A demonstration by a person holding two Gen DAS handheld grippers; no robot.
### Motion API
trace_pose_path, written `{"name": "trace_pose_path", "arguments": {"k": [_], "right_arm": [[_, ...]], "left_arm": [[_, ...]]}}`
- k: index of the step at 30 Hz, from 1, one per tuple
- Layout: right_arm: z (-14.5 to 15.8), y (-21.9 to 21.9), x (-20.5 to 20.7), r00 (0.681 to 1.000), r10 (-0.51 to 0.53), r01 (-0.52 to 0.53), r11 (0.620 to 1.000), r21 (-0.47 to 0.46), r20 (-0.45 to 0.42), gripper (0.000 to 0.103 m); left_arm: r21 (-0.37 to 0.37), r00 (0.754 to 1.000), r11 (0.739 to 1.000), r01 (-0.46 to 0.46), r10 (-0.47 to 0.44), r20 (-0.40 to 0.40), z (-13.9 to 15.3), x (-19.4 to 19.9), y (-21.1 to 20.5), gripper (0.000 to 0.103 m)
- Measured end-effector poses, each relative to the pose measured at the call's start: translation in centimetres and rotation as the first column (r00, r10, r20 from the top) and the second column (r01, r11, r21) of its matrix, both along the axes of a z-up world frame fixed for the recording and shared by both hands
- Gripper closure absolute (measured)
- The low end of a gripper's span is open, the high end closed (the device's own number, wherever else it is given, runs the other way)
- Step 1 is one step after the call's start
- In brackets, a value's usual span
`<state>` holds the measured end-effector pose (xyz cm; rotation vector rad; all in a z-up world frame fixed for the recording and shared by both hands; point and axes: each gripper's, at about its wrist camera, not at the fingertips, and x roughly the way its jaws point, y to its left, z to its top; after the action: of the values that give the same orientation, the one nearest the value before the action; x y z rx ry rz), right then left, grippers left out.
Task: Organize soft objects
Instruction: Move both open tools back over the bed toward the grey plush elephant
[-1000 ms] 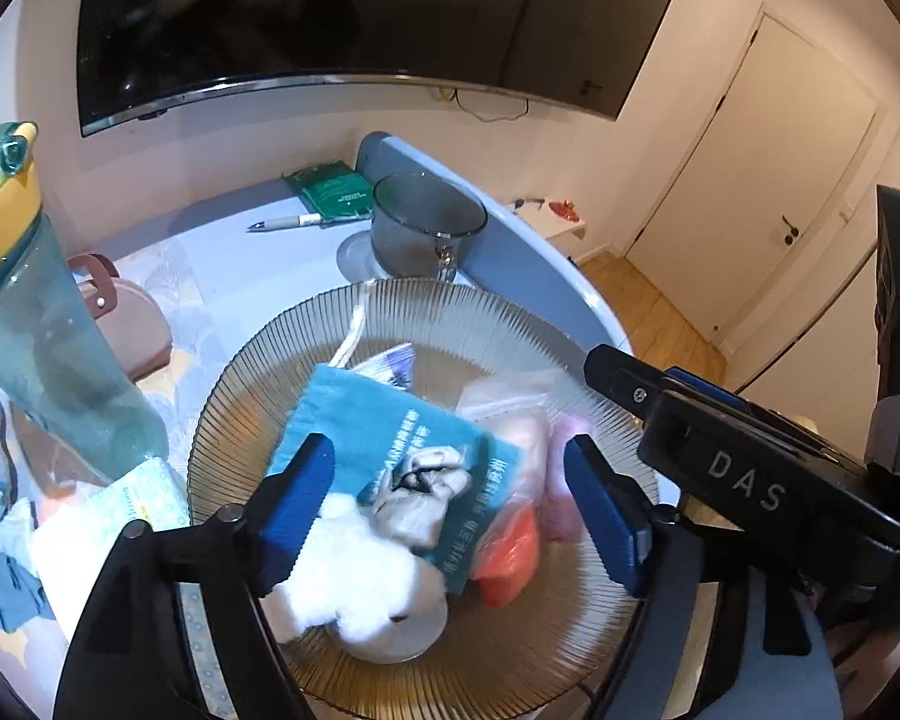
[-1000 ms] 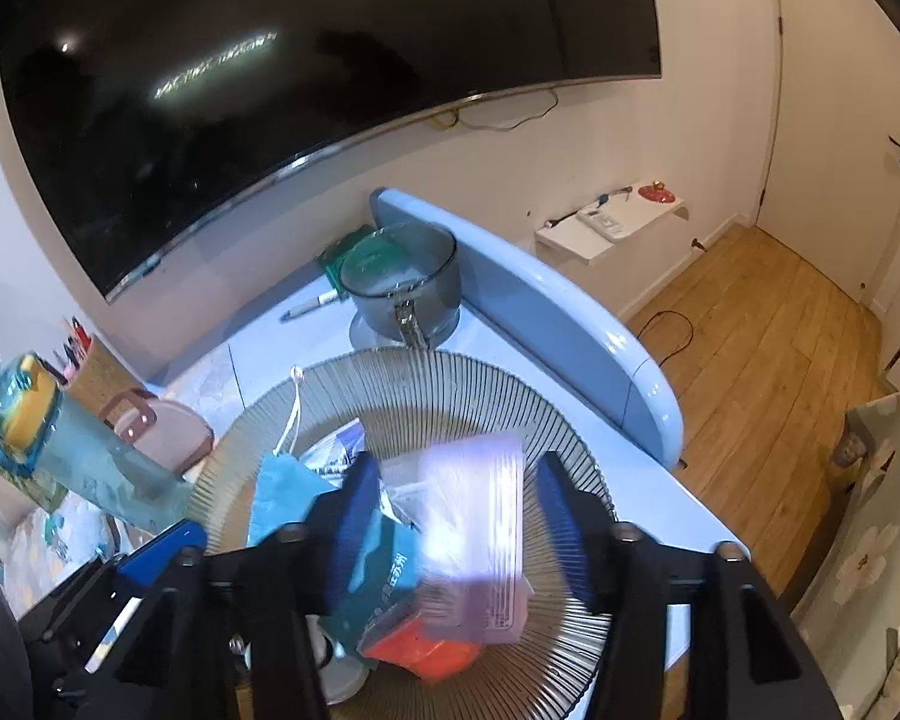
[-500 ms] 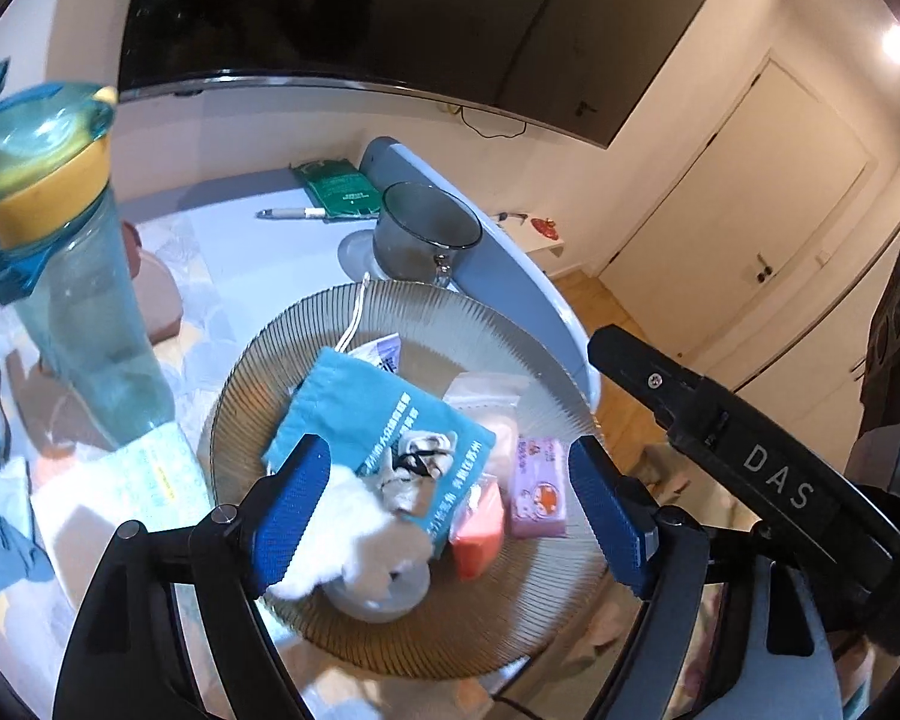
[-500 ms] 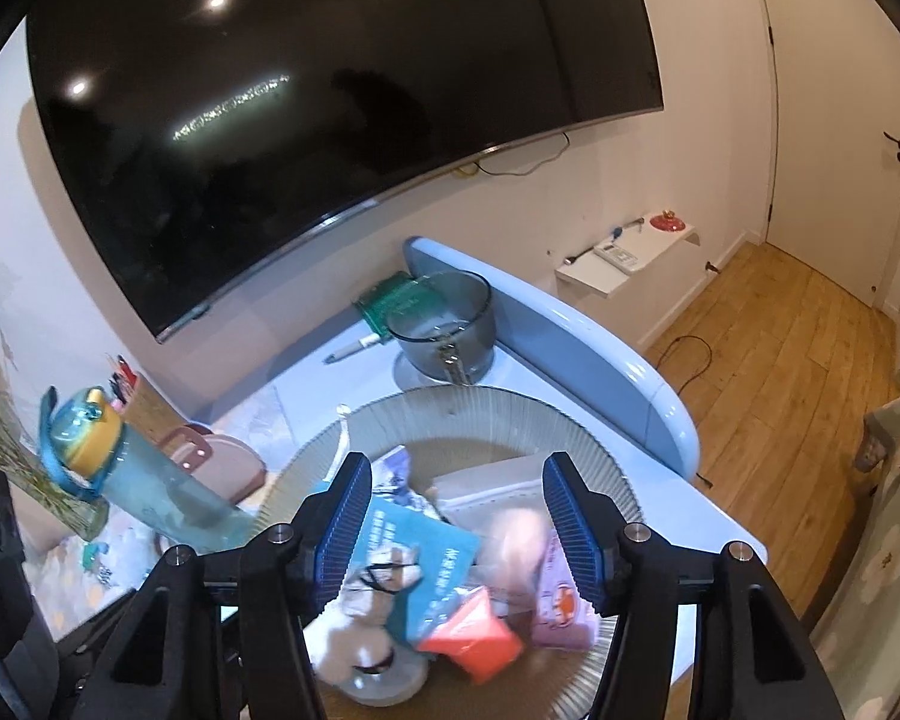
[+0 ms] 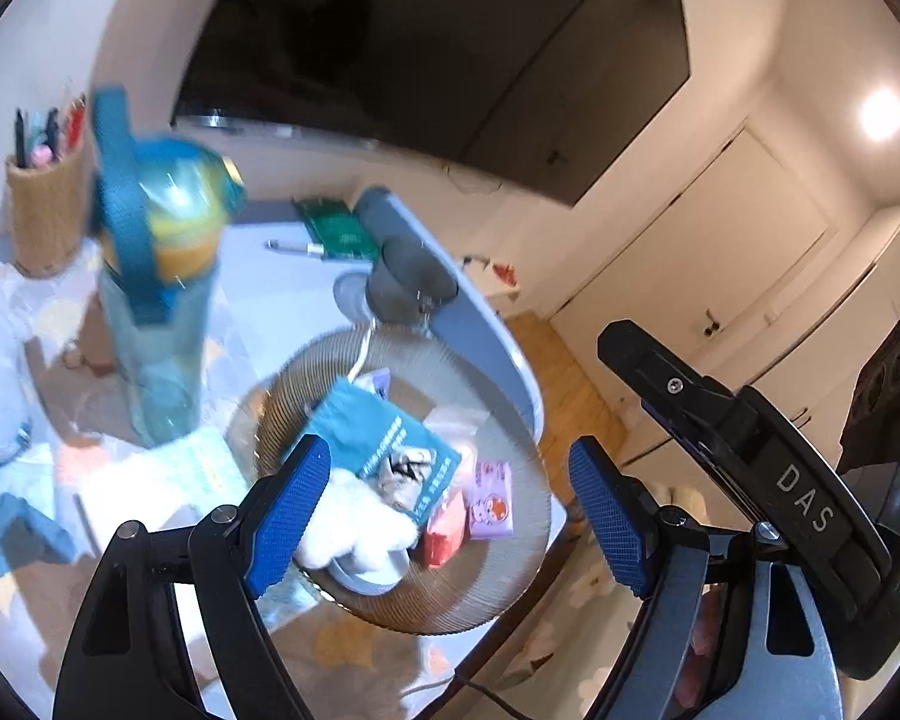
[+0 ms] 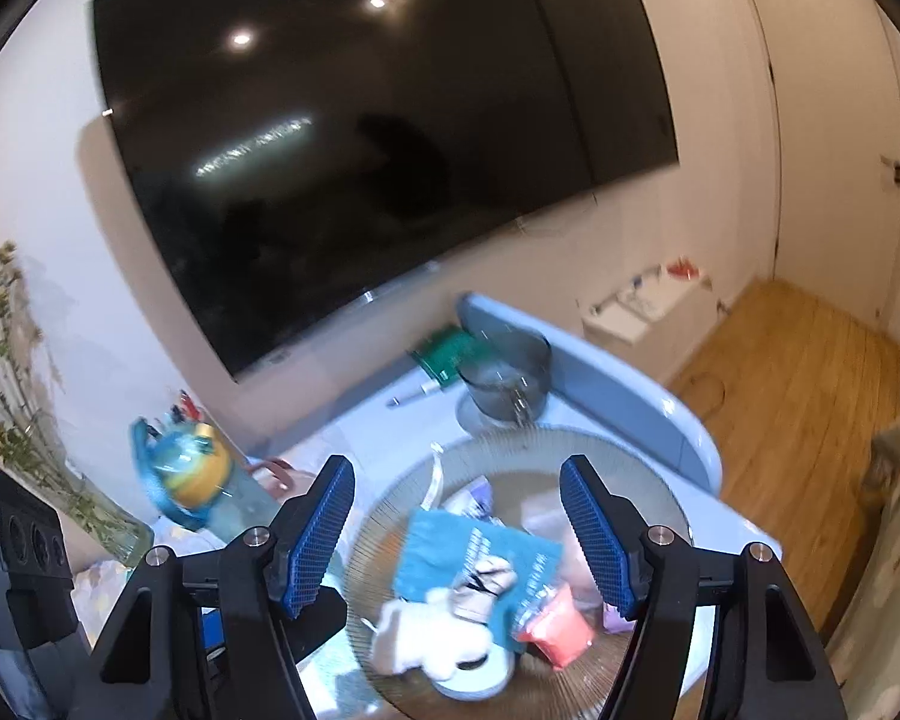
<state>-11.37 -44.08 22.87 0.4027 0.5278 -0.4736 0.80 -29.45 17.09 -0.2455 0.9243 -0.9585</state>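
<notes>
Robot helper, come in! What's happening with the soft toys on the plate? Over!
Left gripper open, empty. Right gripper open, empty. White plush toy and teal pouch piled on ribbed glass plate. Water bottle stands beside plate.

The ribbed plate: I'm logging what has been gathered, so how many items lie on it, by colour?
On the ribbed plate:
Teal: 1, the teal pouch
White: 1, the white plush
Orange-red: 1, the orange packet
Pink: 1, the pink tissue pack
Total: 4 clearly told; other pale packets are too blurred to count.
</notes>
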Motion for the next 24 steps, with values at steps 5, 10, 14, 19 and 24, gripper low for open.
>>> {"name": "trace_pose_path", "arguments": {"k": [5, 10, 14, 19, 24], "right_arm": [[2.9, 3.3, 0.6, 0.995, 0.062, -0.062, 0.998, -0.004, 0.081, 0.03], [4.8, 7.8, 2.3, 0.98, 0.16, -0.156, 0.987, -0.042, 0.118, 0.027], [5.5, 12.0, 4.3, 0.959, 0.251, -0.246, 0.968, -0.06, 0.127, 0.025], [4.9, 16.6, 7.3, 0.925, 0.368, -0.361, 0.929, -0.08, 0.096, 0.024], [2.1, 21.5, 10.8, 0.876, 0.48, -0.477, 0.876, -0.067, 0.036, 0.024]], "left_arm": [[-0.045, 0.996, 0.998, -0.054, 0.057, 0.074, 2.9, 0.5, 4.1, 0.022], [-0.067, 0.984, 0.991, -0.113, 0.121, 0.128, 4.8, 1.4, 8.9, 0.022], [-0.064, 0.975, 0.985, -0.162, 0.17, 0.144, 5.2, 2.5, 12.4, 0.022], [-0.047, 0.953, 0.96, -0.275, 0.279, 0.115, 3.8, 4.3, 17.8, 0.022], [0.025, 0.917, 0.918, -0.395, 0.393, 0.066, 0.9, 6.0, 23.0, 0.022]]}}
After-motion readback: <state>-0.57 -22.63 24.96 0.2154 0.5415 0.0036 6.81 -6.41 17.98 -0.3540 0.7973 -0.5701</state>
